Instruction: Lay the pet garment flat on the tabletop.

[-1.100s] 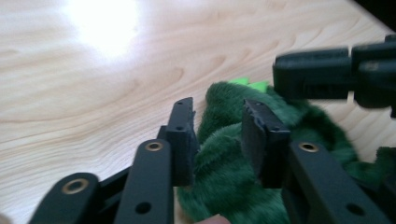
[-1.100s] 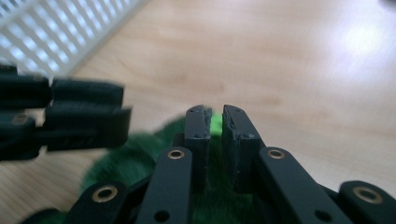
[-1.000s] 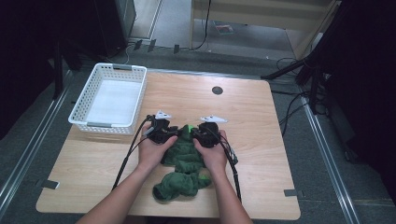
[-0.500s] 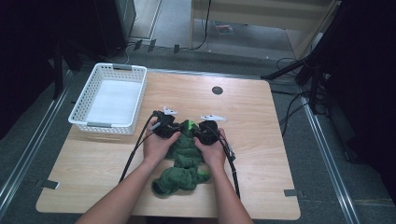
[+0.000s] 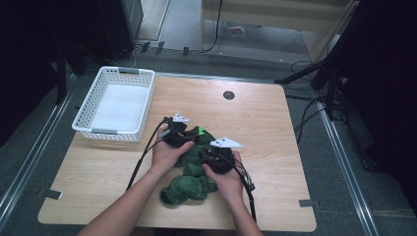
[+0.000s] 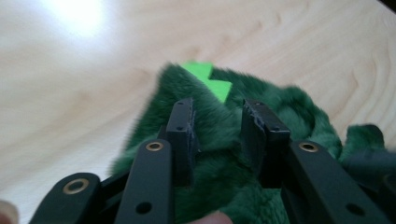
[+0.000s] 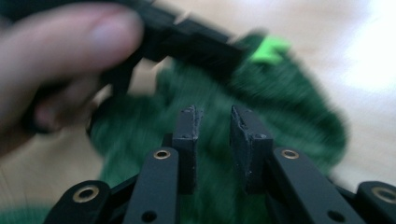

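Both hands shift: right gripper (image 5: pixel 220 156) slides back toward the person off the green plush toy (image 5: pixel 192 169), left gripper (image 5: pixel 177 135) stays at its head. Each pair of fingers has just been opening, narrow gaps, the left's straddling fur, the right's empty. Risk: soft, floppy pile slips free and slumps on the smooth wooden table (image 5: pixel 275 132), short of the white lattice basket (image 5: pixel 115 101).

Glare on table (image 6: pixel 70 18); right gripper view motion-blurred.
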Demonstrator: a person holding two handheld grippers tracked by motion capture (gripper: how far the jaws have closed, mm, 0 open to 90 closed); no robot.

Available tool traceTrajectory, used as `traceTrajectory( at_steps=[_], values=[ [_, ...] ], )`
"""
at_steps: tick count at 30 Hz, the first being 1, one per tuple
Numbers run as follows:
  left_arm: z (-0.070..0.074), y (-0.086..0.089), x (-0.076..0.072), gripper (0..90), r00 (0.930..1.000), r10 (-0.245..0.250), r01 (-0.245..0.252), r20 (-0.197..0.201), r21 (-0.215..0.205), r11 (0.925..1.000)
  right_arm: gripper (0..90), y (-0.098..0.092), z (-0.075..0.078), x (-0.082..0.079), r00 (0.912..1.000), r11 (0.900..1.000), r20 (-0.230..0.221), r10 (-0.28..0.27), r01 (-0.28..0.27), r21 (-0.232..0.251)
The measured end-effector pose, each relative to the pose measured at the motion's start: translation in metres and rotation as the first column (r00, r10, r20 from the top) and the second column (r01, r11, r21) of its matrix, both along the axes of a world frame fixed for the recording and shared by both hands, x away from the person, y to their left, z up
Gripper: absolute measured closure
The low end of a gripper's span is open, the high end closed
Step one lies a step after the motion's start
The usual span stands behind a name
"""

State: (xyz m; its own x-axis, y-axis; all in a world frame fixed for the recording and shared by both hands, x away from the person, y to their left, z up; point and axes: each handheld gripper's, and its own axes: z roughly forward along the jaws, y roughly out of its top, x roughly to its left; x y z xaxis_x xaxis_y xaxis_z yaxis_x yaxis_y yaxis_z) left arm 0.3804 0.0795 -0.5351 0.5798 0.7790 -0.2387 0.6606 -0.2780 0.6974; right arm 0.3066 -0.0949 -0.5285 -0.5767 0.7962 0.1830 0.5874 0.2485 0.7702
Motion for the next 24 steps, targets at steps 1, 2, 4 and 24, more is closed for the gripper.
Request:
traceTrajectory(
  at_steps=[1,2,4,24],
  values=[
    [-0.003,-0.003,0.0,65.7,1.0,-0.007,0.007,-0.006,0.023,0.9997,72.4,-0.001,-0.004,-0.001,0.9999,1.0,-0.013,0.002,-0.002,-0.012],
    [-0.003,-0.005,-0.001,65.7,1.0,-0.007,0.007,0.003,0.035,0.9994,71.6,-0.003,-0.01,-0.003,0.9992,1.0,-0.038,0.01,-0.011,-0.009],
    [-0.003,-0.007,-0.001,65.8,0.9999,0.011,-0.011,0.004,0.044,0.999,71.8,-0.004,-0.012,-0.005,0.9989,1.0,-0.044,0.015,-0.015,-0.008],
    [0.005,0.002,-0.003,49.4,0.9928,0.074,-0.077,0.094,0.031,0.9966,62.0,-0.057,0.019,-0.012,0.9947,0.986,0.046,-0.092,0.085,0.146]
  ],
)
